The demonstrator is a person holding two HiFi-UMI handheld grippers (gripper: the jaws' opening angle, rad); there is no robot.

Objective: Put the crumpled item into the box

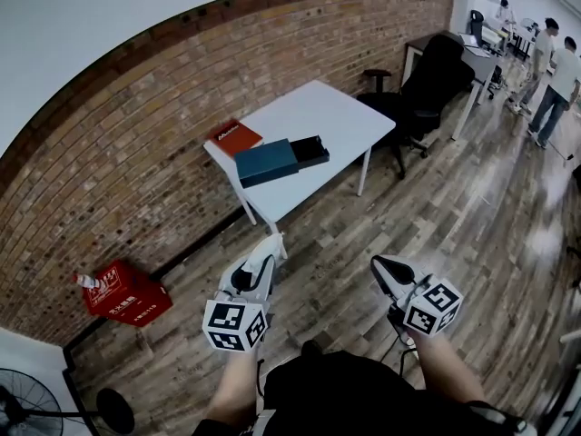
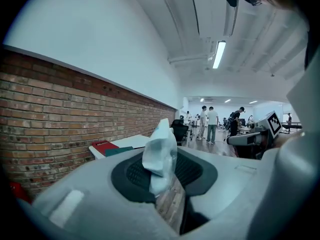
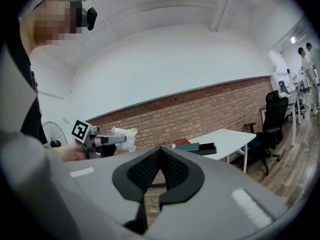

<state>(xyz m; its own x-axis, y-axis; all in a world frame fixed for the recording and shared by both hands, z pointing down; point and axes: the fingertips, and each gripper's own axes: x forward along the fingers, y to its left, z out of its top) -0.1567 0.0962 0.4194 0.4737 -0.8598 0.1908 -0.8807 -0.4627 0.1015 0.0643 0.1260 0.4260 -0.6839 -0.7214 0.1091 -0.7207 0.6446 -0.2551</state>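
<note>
I stand on the wood floor, a few steps short of a white table. My left gripper is shut on a white crumpled item that sticks up from between its jaws; the same wad shows at its tip in the right gripper view. My right gripper is held beside it, its jaws closed tip to tip with nothing between them. On the table lies a dark teal box with a black drawer slid out at its right end. The box is well away from both grippers.
A red book lies next to the box. A brick wall runs behind the table. A red case and a fan stand at the left. A black office chair is right of the table, people further off.
</note>
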